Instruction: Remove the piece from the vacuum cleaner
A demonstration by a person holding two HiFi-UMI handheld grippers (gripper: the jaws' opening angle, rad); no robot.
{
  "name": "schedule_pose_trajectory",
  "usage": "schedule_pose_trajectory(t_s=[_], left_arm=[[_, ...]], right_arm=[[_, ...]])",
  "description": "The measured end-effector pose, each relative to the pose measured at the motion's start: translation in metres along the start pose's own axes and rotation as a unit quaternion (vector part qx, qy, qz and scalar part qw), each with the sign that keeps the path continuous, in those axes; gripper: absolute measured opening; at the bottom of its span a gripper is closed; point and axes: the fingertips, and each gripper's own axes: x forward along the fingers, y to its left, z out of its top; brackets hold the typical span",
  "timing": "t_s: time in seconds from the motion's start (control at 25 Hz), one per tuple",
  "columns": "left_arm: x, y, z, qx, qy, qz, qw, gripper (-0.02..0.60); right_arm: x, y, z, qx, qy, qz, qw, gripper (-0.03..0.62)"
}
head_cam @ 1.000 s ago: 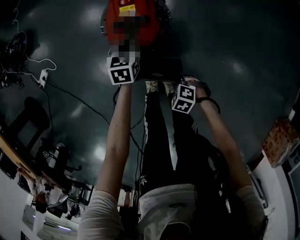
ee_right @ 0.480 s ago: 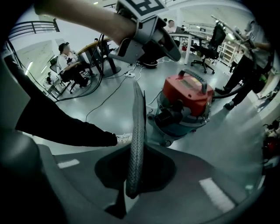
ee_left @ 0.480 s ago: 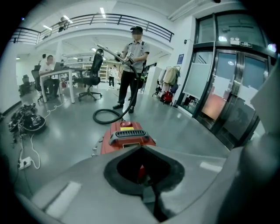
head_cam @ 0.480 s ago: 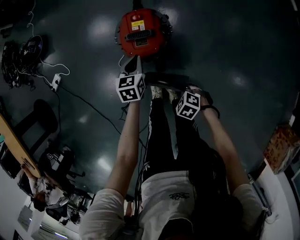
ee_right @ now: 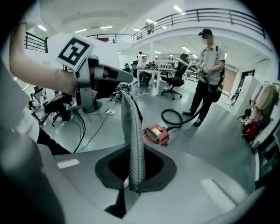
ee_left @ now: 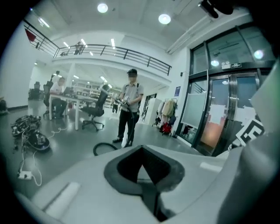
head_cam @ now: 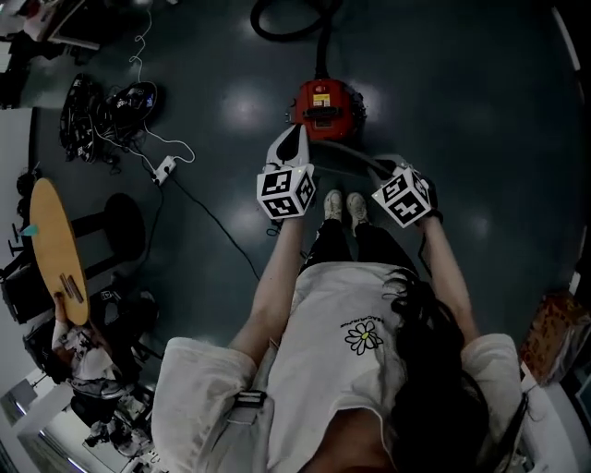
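R gripper (ee_right: 131,175) is pinching a grey strip (ee_right: 134,140) w/ a dotted texture. The jaws are closing flat on its lower end, and the strip is standing up out of them and leaning slightly left.

L gripper (ee_left: 144,170) is sitting w/ jaws pressed together, and nothing is showing btwn them in its own view. In the R gripper view the strip's far end is reaching up next to the L gripper's dark nose; touching or not, can't tell.

Key relation: the strip's long axis is running crosswise to the person's body. In the head view it is arcing from the R gripper across to the L, above the shoes (head_cam: 343,208).

The vacuum cleaner (head_cam: 325,109), red, is lying on the floor (head_cam: 480,102) straight ahead, past the shoes and well below both grippers. Its hose (head_cam: 282,23) is looping away on the far side. In the R gripper view it is showing just right of the strip and behind it, w/ nothing visibly joining the two.

Judgement:
- The piece is prob. already off the machine, w/ the R gripper doing the carrying.
- The L gripper is lying a bit nearer the vacuum in the head view, so any reach back down would suit it better.
- If the strip is going anywhere next, the R gripper is the one controlling it, and the free upper end is likely flopping.
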Motion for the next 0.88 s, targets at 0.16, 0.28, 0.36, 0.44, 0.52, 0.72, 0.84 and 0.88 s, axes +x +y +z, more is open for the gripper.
schedule_pose_trajectory(t_s=[0.16,0.28,0.36,0.44,0.52,0.72,0.84,0.88], left_arm=[[-0.014,-0.014,0.079,0.048,-0.072,-0.022,0.996,0.0],[-0.018,-0.018,0.109,0.079,-0.103,-0.031,0.991,0.0],[-0.022,-0.016,0.122,0.084,-0.121,-0.033,0.9885,0.0],[-0.023,-0.015,0.138,0.085,-0.14,-0.032,0.9859,0.0],[-0.025,-0.016,0.158,0.089,-0.158,-0.032,0.9828,0.0],[-0.035,-0.028,0.199,0.095,-0.201,-0.04,0.974,0.0],[-0.041,-0.035,0.215,0.091,-0.215,-0.047,0.9712,0.0],[-0.043,-0.036,0.219,0.09,-0.217,-0.049,0.9708,0.0]], right_arm=[[-0.049,-0.027,0.077,0.006,-0.088,-0.045,0.995,0.035],[-0.07,-0.038,0.129,-0.004,-0.147,-0.074,0.986,0.035],[-0.077,-0.041,0.157,-0.012,-0.176,-0.093,0.98,0.035],[-0.084,-0.048,0.177,-0.014,-0.193,-0.115,0.974,0.035],[-0.098,-0.058,0.2,-0.012,-0.218,-0.14,0.966,0.035],[-0.138,-0.075,0.235,0.024,-0.282,-0.179,0.942,0.035],[-0.164,-0.08,0.247,0.061,-0.326,-0.181,0.926,0.035],[-0.172,-0.08,0.251,0.071,-0.337,-0.182,0.921,0.035]])
